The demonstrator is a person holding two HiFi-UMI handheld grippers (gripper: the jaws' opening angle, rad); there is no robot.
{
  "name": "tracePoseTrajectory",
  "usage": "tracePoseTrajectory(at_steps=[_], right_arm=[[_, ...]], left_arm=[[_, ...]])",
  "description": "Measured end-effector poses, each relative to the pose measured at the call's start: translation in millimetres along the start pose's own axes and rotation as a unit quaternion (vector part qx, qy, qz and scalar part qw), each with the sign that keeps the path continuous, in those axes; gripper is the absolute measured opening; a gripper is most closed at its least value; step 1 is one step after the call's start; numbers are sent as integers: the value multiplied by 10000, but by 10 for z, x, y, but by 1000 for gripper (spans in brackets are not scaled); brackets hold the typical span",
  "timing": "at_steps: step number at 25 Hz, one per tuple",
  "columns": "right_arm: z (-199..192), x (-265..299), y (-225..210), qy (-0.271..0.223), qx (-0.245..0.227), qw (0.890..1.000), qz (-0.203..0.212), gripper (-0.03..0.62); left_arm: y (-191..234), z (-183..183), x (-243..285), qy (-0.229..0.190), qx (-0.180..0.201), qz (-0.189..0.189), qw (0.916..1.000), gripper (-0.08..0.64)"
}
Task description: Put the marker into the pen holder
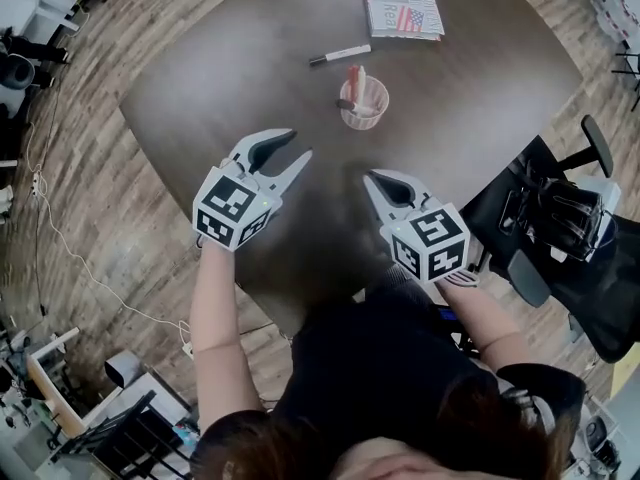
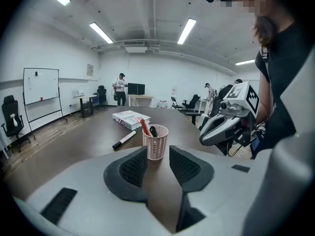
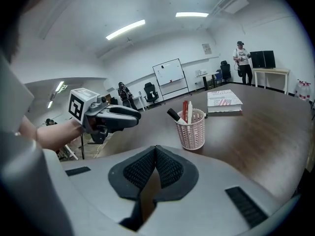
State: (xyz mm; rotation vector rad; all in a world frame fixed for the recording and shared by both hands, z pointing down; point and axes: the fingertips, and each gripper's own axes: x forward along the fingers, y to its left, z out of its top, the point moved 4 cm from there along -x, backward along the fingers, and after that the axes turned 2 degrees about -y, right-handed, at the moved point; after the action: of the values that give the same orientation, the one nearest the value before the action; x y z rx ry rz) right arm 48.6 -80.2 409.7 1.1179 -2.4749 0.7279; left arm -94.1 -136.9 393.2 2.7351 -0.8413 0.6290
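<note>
A pink mesh pen holder point(image 1: 363, 105) point(image 2: 155, 142) point(image 3: 191, 129) stands upright on the dark table point(image 1: 480, 98), with a red, a black and a white marker in it. Another marker point(image 1: 340, 55) point(image 2: 124, 139), white with a black cap, lies flat on the table just beyond the holder, to its left. My left gripper point(image 1: 298, 145) point(image 2: 158, 151) hovers near-left of the holder, open, with nothing between its pads. My right gripper point(image 1: 368, 176) point(image 3: 155, 149) hangs near-right of the holder, shut and empty.
A book point(image 1: 400, 1) point(image 2: 130, 118) point(image 3: 224, 101) lies at the table's far side. A black office chair point(image 1: 560, 218) stands by the table's right edge. Each gripper shows in the other's view. People and a whiteboard stand far off in the room.
</note>
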Motion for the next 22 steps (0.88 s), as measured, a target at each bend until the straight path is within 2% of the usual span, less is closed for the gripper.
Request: tracePoseTrajectory(at_steps=[4, 12, 22], right_arm=[[7, 98, -236, 135, 47, 9999, 66, 15], [9, 276, -614, 365, 109, 9991, 179, 15], [-52, 454, -844, 641, 169, 9972, 357, 15]], left_arm=[[276, 19, 265, 57, -120, 59, 9999, 167], [943, 9, 740, -325, -366, 478, 9977, 158], [1299, -75, 1329, -24, 5, 490, 9988, 152]])
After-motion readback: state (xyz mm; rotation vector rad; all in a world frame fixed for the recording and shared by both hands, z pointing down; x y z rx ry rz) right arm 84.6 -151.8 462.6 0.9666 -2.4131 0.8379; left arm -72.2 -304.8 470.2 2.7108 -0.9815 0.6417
